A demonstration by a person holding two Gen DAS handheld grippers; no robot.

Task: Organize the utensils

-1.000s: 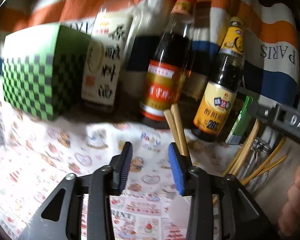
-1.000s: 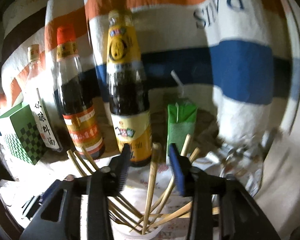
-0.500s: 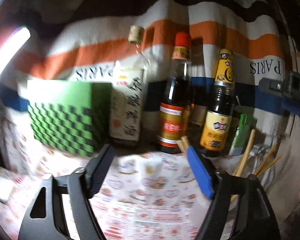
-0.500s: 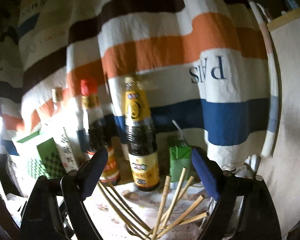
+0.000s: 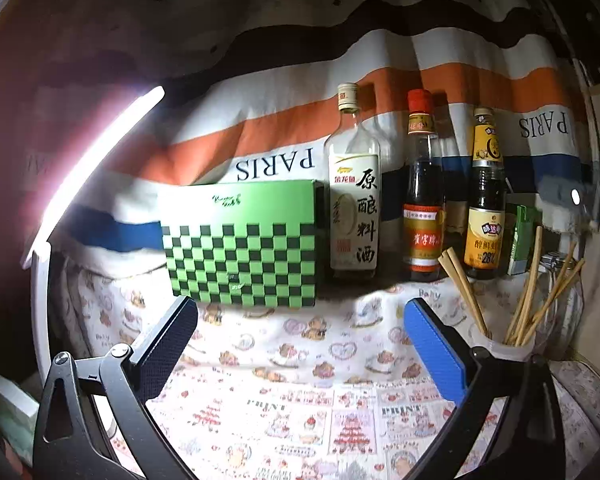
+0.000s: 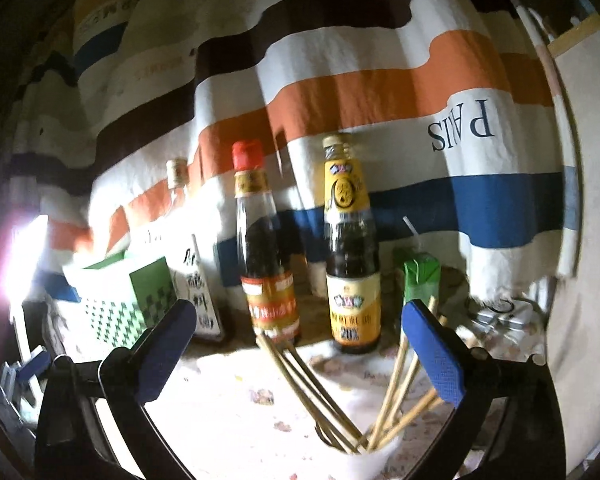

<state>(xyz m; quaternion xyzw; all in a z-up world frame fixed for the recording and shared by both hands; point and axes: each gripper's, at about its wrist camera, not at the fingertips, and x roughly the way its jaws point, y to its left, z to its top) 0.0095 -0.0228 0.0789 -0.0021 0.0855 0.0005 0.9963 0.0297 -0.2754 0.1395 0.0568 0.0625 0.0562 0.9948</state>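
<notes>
Several wooden chopsticks (image 6: 300,392) stand fanned out in a white cup (image 6: 364,462) low in the right wrist view. My right gripper (image 6: 300,344) hangs behind and above the cup, its jaws still opening, with nothing pressed between the pads. In the left wrist view the same chopsticks (image 5: 464,292) and cup (image 5: 504,350) sit at the right, just past the blue pad. My left gripper (image 5: 300,340) is also opening wide over the printed tablecloth (image 5: 300,360) and holds nothing.
Along the back stand a green checkered box (image 5: 240,244), a clear bottle with a white label (image 5: 354,200), a red-capped dark bottle (image 5: 422,200), a yellow-labelled dark bottle (image 5: 486,200) and a green carton (image 5: 522,240). A glass jar (image 5: 560,300) sits at the right. A striped cloth (image 6: 380,100) hangs behind.
Both grippers went from narrow to wide open and drew back from the bottles. The chopsticks that stood between the right jaws now rest free in the cup.
</notes>
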